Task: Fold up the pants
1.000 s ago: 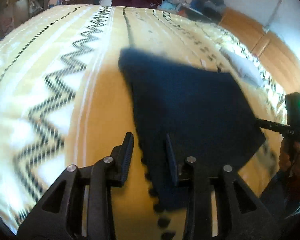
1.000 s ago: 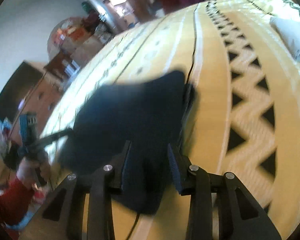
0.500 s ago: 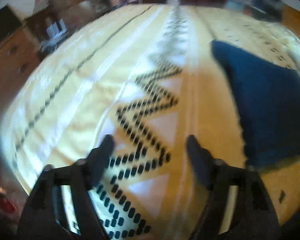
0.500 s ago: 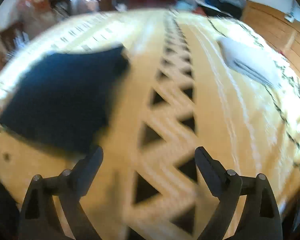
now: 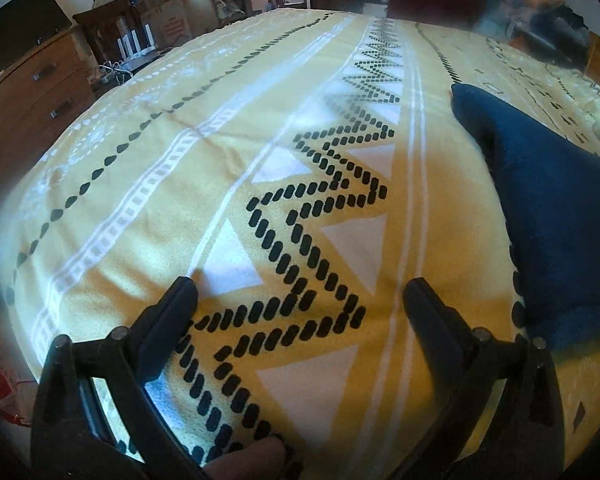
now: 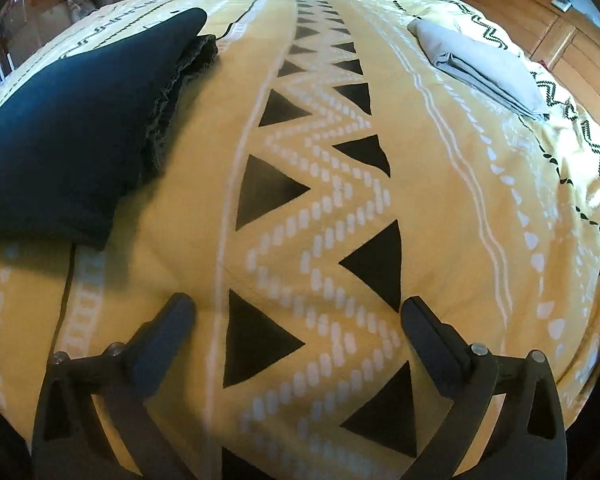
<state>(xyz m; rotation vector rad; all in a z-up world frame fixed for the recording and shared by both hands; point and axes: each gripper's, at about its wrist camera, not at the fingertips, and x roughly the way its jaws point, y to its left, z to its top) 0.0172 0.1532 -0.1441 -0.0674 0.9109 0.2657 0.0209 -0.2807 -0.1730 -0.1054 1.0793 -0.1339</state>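
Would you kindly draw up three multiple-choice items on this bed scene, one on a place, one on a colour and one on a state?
1. In the right wrist view, where do the folded dark pants lie?
A. upper left
B. upper right
C. between the fingers

2. What colour is the folded cloth at the far right of the bedspread?
A. red
B. light grey
C. green

3. What does the left gripper hold?
A. the pants
B. a hanger
C. nothing

Answers:
1 A, the pants sit up left, clear of the right gripper.
2 B, it is a pale grey stack.
3 C, its jaws are opening over bare bedspread, with the pants off to the side.
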